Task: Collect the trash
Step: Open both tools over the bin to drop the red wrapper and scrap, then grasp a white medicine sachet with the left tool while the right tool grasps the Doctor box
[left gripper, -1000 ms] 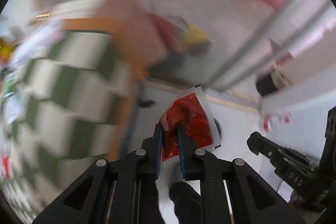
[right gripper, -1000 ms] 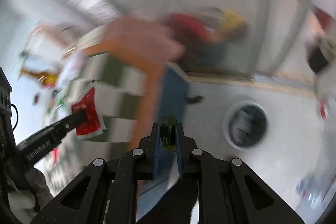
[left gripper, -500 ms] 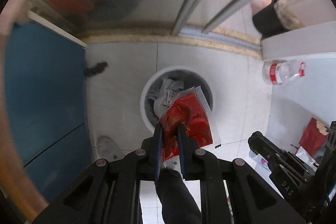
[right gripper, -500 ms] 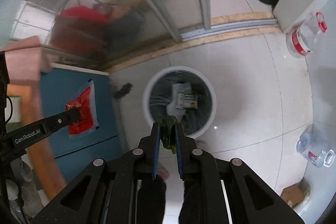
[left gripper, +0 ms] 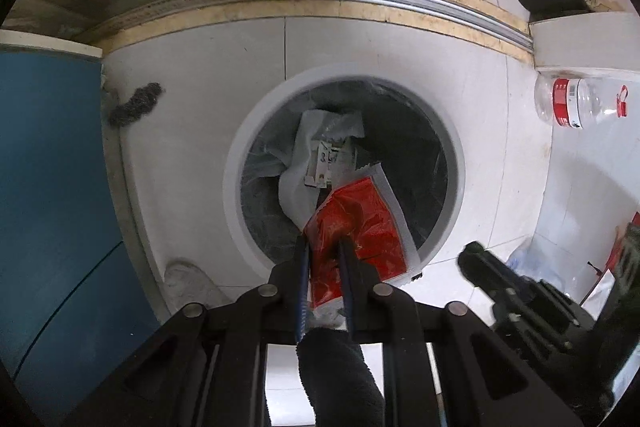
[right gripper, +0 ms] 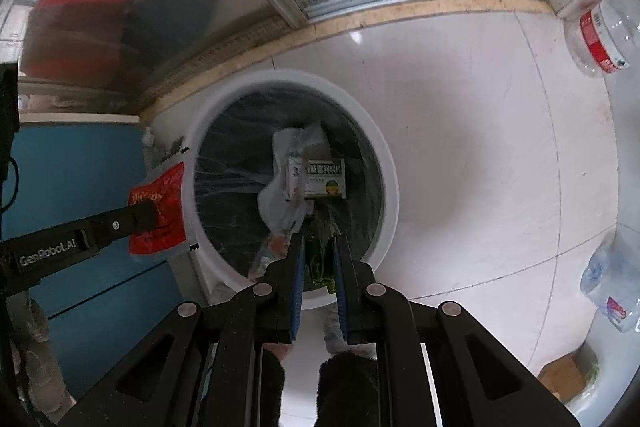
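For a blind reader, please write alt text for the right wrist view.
The right gripper holds a green scrap over a round white trash bin on the floor. At left, the left gripper holds a red packet.

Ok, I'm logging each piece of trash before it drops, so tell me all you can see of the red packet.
The red packet is a flat, crinkled, glossy foil-like sachet, red with clear or silvery sealed borders and a serrated end. The left tongs are shut on its lower part, so it sticks out tilted above the white bin's near rim. In the right wrist view it hangs beside the rim, and yellowish print shows. It touches only the tongs.
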`<move>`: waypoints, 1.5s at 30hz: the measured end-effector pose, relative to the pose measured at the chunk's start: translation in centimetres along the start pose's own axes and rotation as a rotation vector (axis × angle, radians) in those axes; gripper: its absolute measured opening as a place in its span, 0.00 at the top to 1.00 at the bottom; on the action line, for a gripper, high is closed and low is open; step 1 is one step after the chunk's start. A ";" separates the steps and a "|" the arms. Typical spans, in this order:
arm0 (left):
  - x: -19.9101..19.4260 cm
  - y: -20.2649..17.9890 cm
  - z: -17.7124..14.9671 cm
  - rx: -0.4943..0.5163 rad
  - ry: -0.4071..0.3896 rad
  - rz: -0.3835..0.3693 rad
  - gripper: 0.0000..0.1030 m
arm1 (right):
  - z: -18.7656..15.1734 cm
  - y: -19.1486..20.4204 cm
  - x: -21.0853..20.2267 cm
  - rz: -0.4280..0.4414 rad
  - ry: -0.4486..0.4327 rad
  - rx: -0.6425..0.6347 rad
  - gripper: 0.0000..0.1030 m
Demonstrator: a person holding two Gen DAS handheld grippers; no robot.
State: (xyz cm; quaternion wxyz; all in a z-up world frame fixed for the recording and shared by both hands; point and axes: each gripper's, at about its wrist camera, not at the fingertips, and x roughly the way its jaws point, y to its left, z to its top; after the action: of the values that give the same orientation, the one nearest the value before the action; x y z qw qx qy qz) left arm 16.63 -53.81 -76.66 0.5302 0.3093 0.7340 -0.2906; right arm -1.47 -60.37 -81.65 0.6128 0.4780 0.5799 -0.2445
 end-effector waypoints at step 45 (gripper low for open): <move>-48.2 -0.8 -26.3 0.001 -0.645 0.164 0.00 | -18.4 13.5 -50.4 -0.060 -0.322 -0.107 0.00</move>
State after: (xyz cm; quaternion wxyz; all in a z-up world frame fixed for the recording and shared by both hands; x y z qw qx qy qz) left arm 12.14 -41.45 -23.34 0.7568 0.2596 0.5009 -0.3302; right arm -9.15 -51.54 -27.54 0.7147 0.3819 0.5005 -0.3048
